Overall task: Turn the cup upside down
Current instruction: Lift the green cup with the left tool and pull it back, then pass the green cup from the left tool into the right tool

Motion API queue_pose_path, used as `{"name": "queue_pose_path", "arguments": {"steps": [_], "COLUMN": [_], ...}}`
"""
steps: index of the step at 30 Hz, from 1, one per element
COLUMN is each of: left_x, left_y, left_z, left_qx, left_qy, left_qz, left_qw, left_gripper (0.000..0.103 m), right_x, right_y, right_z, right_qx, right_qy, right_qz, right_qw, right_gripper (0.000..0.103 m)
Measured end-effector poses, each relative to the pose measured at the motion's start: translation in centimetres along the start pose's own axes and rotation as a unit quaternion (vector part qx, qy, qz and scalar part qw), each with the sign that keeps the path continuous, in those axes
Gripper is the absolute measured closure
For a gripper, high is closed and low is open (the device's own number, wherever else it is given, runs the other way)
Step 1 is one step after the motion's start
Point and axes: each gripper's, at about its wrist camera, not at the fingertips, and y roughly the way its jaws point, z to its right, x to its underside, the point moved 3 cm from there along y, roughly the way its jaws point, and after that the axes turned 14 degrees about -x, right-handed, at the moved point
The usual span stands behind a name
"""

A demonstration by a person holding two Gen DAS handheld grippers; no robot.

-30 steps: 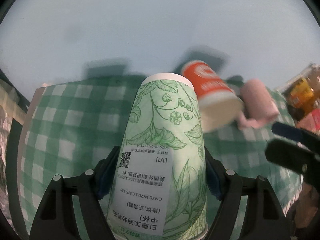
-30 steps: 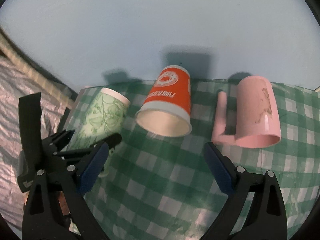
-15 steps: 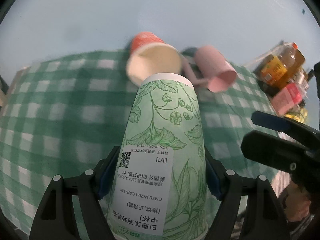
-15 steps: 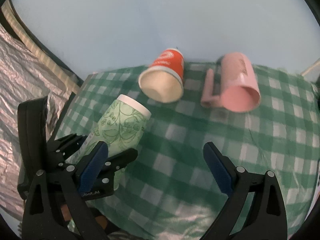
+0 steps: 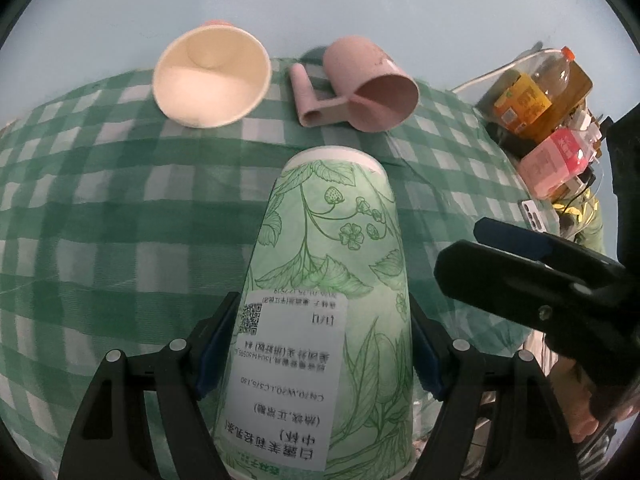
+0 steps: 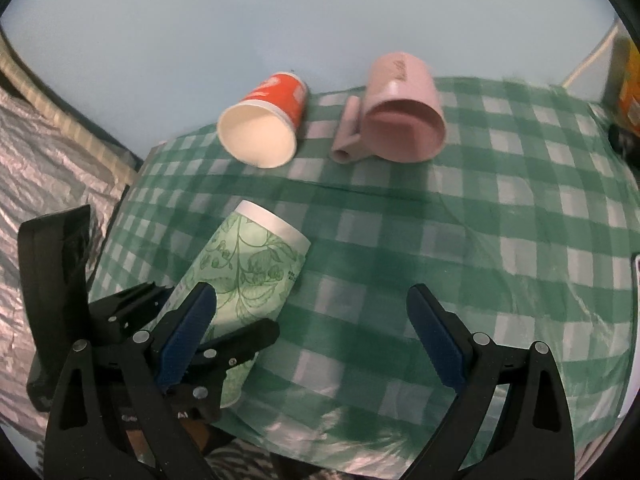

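Note:
My left gripper [image 5: 316, 348] is shut on a green leaf-patterned paper cup [image 5: 324, 304] with a white label. Its closed base points forward, away from the camera, and it is held above the checked cloth. The cup also shows in the right wrist view [image 6: 248, 276], tilted, with the left gripper [image 6: 200, 344] clamped near its wide end. My right gripper [image 6: 312, 344] is open and empty above the cloth; it also shows at the right of the left wrist view [image 5: 532, 272].
A red paper cup [image 6: 264, 120] and a pink mug [image 6: 404, 120] lie on their sides at the back of the green checked tablecloth [image 6: 440, 240]. Drink bottles [image 5: 536, 96] stand at the far right. Crinkled silver sheeting [image 6: 48, 152] lies left of the table.
Both grippers rose and tipped down toward the cloth. The green cup stayed clamped in my left gripper. The red cup and pink mug now show their open mouths.

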Motion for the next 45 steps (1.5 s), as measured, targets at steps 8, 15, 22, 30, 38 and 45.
{"name": "queue_pose_path", "arguments": {"steps": [8,15,22,30,38,45], "left_x": [0.1,0.1,-0.1,-0.5,-0.8,-0.4], "left_y": [-0.2,-1.3,-3.1,-5.5,-6.0,-4.8], "left_z": [1.0,1.5,1.6,-1.3,-5.3,-7.5], "left_qx": [-0.013,-0.015,-0.013,-0.031,-0.069,-0.116], "left_qy": [0.009,0.013,0.03,0.025,0.006,0.001], "left_qz": [0.006,0.006,0.016,0.039,0.051,0.064], "left_qw": [0.9999,0.9998,0.9993,0.9984,0.9963,0.9912], "left_gripper": [0.025,0.016,0.015,0.012,0.009,0.009], "right_x": [0.6,0.5,-0.1,-0.6,-0.9,-1.1], "right_y": [0.0,-0.7,-1.2,-0.6,1.2,3.0], "right_z": [1.9,2.3,2.2,1.4,0.5,0.1], "right_qx": [-0.004,-0.013,-0.018,-0.031,-0.022,-0.001], "right_qy": [0.024,0.034,0.04,0.054,0.068,0.072], "right_qz": [0.001,0.01,0.019,0.008,-0.01,-0.03], "right_qw": [1.0,0.999,0.999,0.998,0.997,0.997], "right_gripper": [0.006,0.007,0.007,0.007,0.007,0.007]}}
